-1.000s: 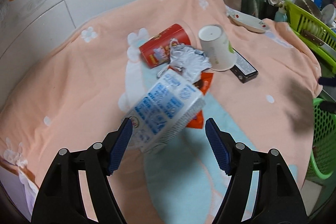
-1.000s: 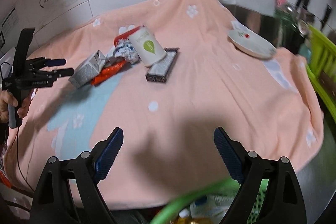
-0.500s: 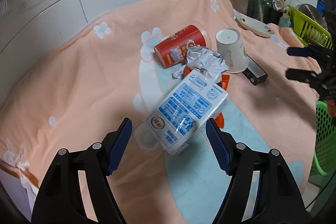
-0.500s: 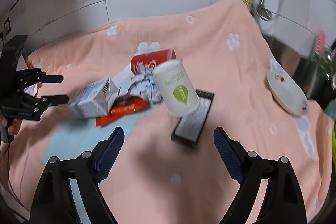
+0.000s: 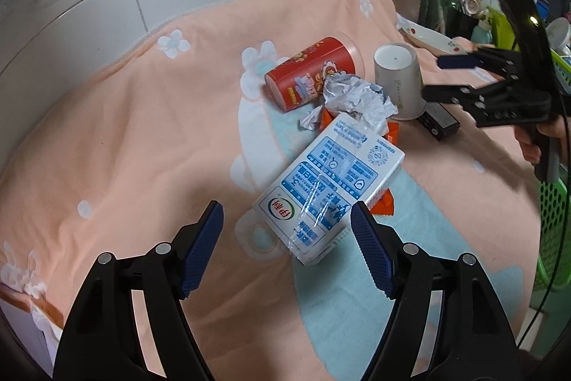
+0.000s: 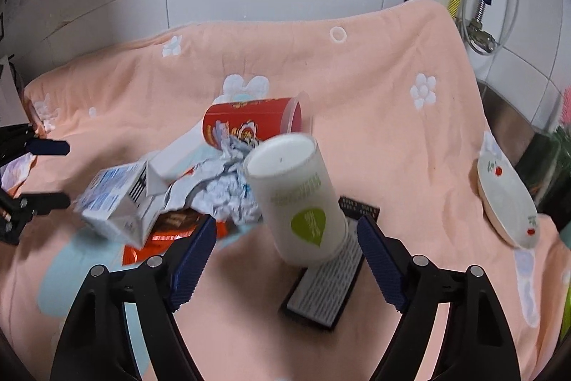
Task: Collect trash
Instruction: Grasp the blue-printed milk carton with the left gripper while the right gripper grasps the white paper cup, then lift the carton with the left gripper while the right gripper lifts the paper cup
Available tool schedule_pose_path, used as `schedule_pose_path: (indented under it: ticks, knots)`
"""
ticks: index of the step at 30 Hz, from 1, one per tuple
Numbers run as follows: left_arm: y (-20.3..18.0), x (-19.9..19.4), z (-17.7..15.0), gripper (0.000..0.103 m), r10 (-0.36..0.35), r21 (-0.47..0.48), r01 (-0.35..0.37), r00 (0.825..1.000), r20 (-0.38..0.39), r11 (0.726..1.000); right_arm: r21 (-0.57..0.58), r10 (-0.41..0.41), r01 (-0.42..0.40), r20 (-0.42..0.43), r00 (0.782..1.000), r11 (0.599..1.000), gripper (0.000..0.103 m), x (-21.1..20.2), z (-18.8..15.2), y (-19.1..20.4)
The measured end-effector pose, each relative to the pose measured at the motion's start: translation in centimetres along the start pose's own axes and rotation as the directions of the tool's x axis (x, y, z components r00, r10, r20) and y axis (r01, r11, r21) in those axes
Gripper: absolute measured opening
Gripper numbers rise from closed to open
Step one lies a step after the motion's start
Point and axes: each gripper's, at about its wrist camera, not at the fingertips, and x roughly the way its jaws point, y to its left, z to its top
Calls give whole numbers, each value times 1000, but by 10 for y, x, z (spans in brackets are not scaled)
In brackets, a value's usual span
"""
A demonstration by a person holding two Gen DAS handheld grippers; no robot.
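Trash heaped mid-counter on a peach towel (image 5: 142, 116). Blue-and-white milk carton (image 5: 330, 190) lying tilted on the towel, near end between the left gripper (image 5: 287, 245) jaws, spread wide, touching neither pad. Behind it, crumpled foil (image 5: 353, 97) over an orange wrapper (image 5: 383, 206), against a red cup (image 5: 310, 74) on its side. White paper cup (image 6: 298, 199) upside down, base resting on a black box (image 6: 328, 288), possibly tilted; fisheye view unclear. Right gripper (image 6: 287, 259) jaws wide, flanking the paper cup, holding nothing. White dish (image 6: 506, 199) well apart at the towel's edge.
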Motion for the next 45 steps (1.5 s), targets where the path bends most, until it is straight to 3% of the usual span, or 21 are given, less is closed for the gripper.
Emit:
schedule_pose_path:
  ticks: [12, 16, 25, 37, 45]
  knots:
    - [-9, 11, 0, 85, -64, 87, 64, 998, -7, 994, 12, -13, 14, -25, 1000, 1000, 71, 31, 14, -6]
    - [-12, 19, 5, 90, -83, 124, 84, 996, -13, 989, 12, -12, 12, -44, 999, 1000, 60, 39, 13, -5]
    - [-22, 38, 18, 96, -143, 200, 145, 989, -23, 969, 48, 7, -7, -1, 1000, 999, 59, 13, 4, -12]
    - [-25, 66, 26, 96, -236, 211, 248, 969, -78, 946, 76, 17, -18, 13, 1000, 997, 58, -35, -31, -20]
    - [-21, 68, 23, 88, -283, 186, 292, 956, -75, 938, 94, 27, -29, 13, 1000, 995, 58, -56, -56, -16]
